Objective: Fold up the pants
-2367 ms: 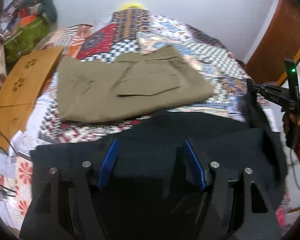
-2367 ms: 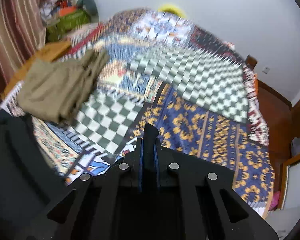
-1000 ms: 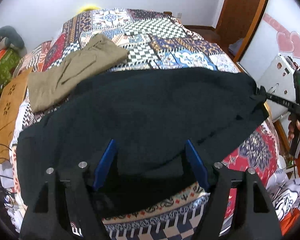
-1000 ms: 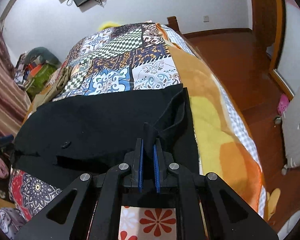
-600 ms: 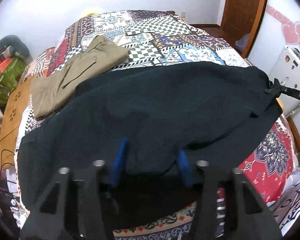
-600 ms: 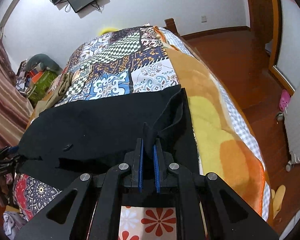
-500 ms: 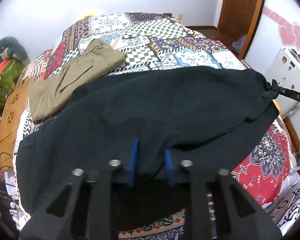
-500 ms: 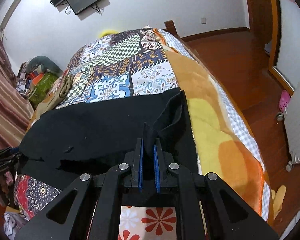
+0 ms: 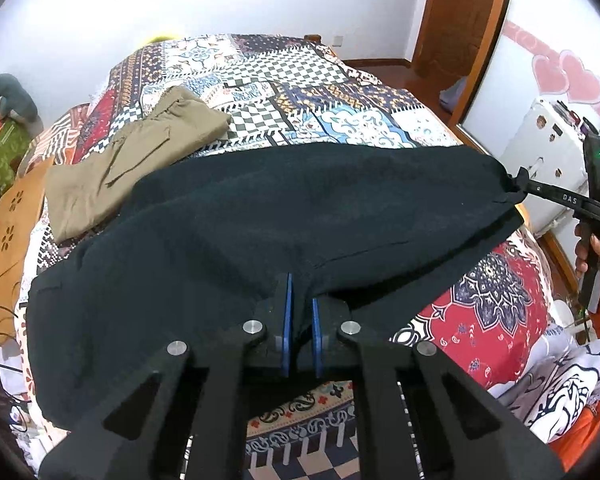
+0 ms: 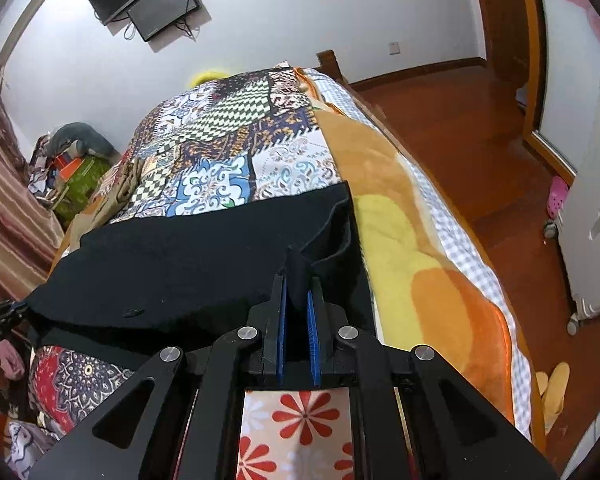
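Our left gripper [image 9: 300, 312] has its blue pads drawn narrow on a pinch of the black pants [image 9: 260, 220], the cloth bunched up between them. Our right gripper [image 10: 296, 304] is likewise closed tight on a fold of the same pants [image 10: 188, 264], near their corner by the orange and yellow blanket [image 10: 420, 280]. In the left wrist view we see the right gripper [image 9: 518, 186] at the far corner of the pants, with white letters "DAS" legible on its arm and a green light glowing above.

The pants hang stretched between our two grippers across the patchwork quilt [image 9: 284, 88], covering its near part. Beyond the pants on the quilt lie folded khaki pants [image 9: 132, 160], just touching the black cloth's far edge. Beside the khaki pants stands a wooden board [image 9: 16, 224] with flower cutouts. On the wall behind the quilt hangs a television [image 10: 144, 0].
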Tool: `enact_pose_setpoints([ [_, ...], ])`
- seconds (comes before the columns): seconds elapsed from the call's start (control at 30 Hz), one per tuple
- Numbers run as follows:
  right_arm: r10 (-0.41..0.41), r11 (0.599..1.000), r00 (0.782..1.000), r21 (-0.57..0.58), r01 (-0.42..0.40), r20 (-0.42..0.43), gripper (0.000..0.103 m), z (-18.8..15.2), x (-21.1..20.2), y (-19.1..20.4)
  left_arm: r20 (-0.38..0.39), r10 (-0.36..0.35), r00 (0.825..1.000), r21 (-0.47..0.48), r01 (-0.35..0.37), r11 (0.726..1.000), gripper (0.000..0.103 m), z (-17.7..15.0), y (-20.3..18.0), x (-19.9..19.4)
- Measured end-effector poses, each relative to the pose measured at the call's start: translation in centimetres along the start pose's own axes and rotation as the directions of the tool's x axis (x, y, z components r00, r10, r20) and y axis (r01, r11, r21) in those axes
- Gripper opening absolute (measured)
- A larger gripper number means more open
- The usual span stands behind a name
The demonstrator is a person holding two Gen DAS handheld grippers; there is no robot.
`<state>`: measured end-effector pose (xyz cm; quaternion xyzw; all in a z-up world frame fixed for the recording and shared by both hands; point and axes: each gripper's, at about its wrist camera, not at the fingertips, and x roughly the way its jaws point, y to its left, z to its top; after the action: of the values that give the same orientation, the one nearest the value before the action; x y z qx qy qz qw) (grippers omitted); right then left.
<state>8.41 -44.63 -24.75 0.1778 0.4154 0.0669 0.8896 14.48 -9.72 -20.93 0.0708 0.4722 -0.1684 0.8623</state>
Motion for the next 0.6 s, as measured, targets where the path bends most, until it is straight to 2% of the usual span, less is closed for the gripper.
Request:
enact_pose_setpoints([
  [0.47, -0.053, 0.999, 0.996, -0.005, 0.053, -0.072, 0.008, -2.0, 1.6, -0.8, -0.048, -0.029, 0.998, -0.009, 0.028, 1.0, 0.009, -1.2, -0.4, 0.9],
  [0.6, -0.067, 0.998, 0.994, -0.015, 0.066, -0.088, 0.009, -2.3, 1.8, -0.8, -0.052, -0.039, 0.998, -0.022, 0.038, 0.999, 0.014, -1.1, -0.3, 0.4],
])
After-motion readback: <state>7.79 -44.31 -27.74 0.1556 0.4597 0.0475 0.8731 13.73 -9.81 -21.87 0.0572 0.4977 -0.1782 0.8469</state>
